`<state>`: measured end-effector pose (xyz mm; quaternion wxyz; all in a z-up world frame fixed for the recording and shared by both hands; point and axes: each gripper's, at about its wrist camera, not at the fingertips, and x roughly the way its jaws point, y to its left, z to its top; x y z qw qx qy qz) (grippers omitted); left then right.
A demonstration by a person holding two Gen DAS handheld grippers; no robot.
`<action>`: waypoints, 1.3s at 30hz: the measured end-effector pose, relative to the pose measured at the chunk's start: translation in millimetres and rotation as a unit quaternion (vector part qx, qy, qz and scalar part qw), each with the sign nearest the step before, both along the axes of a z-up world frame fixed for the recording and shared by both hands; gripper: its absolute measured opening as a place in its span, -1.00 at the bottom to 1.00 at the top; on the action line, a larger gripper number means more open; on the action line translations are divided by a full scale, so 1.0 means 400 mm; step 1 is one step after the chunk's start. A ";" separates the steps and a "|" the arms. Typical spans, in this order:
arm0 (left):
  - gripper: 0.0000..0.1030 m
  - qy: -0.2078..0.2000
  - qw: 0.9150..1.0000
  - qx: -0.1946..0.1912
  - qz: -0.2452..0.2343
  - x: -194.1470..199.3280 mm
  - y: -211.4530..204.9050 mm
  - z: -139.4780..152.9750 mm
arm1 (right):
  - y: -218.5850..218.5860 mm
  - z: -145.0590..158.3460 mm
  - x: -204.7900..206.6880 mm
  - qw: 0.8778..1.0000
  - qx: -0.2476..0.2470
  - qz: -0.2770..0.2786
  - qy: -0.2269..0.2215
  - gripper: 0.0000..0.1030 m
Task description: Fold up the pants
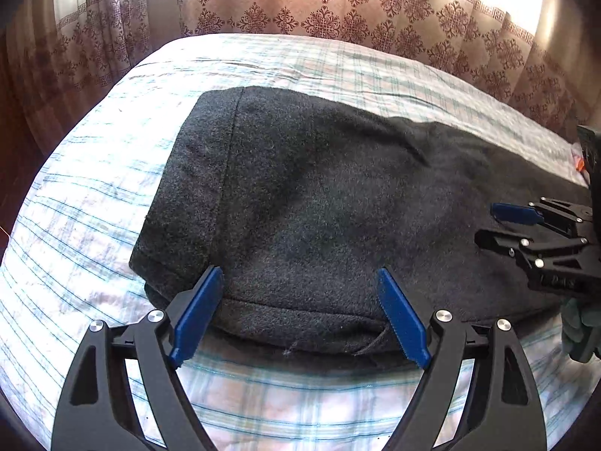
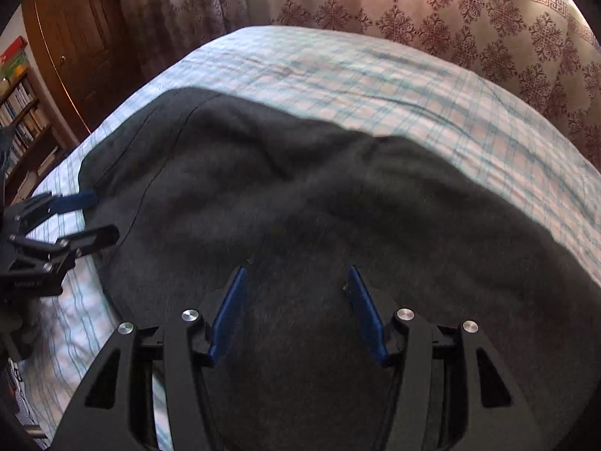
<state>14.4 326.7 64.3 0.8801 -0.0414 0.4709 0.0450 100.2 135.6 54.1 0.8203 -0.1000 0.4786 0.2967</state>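
Observation:
Dark grey pants lie flat and folded on the plaid bedsheet, with the hem end at the left. My left gripper is open, its blue pads over the near edge of the pants, holding nothing. My right gripper is open and hovers over the middle of the pants, empty. In the left wrist view the right gripper shows at the far right, over the cloth. In the right wrist view the left gripper shows at the far left, by the pants' edge.
The plaid bedsheet covers the bed around the pants. Patterned curtains hang behind the bed. A wooden door and a bookshelf stand at the left. A gloved hand shows at the right edge.

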 end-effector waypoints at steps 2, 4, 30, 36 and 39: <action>0.65 0.001 1.000 0.002 0.000 -0.010 -0.004 -0.011 | -0.014 -0.027 -0.044 1.000 -0.011 -0.008 -0.004 0.12; 0.65 -0.002 1.000 0.005 -0.002 -0.015 -0.009 -0.018 | -0.027 -0.032 -0.071 1.000 -0.012 -0.017 -0.011 0.12; 0.78 0.020 0.996 0.044 -0.070 0.009 -0.315 -0.051 | -0.475 -0.027 -0.187 0.984 -0.014 -0.179 0.004 0.13; 0.91 0.029 0.997 0.053 -0.057 0.008 -0.328 -0.047 | -0.548 0.009 -0.229 0.973 0.039 -0.227 0.007 0.27; 0.91 0.033 0.997 0.058 -0.048 0.011 -0.333 -0.045 | -0.611 0.020 -0.257 0.964 0.058 -0.260 0.008 0.26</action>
